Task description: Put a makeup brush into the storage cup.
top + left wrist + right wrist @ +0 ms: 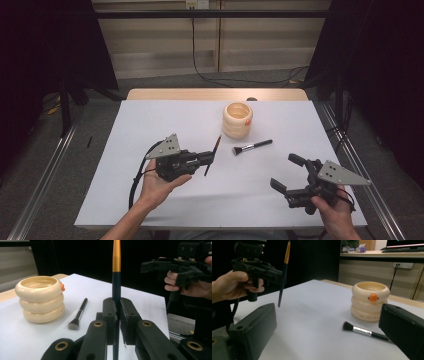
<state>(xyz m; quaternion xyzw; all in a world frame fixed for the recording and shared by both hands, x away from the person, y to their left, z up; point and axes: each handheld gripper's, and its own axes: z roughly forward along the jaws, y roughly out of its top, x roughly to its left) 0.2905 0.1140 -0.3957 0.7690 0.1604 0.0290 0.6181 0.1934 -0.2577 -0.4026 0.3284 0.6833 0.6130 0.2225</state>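
My left gripper is shut on a thin dark pencil-like stick with an orange-gold upper part; the stick stands nearly upright between the pads, lifted off the table. My right gripper is held open above the table's right front, nothing between its jaws. A cream ribbed cup with an orange dot stands at the table's middle back. A makeup brush with a black handle lies flat just in front of the cup, between the two grippers. In the right gripper view the left gripper holds the stick at upper left.
The white table top has bare room on its left half and along the front. A wooden strip runs along the far edge. Metal rails flank the table on the floor, and cables trail behind.
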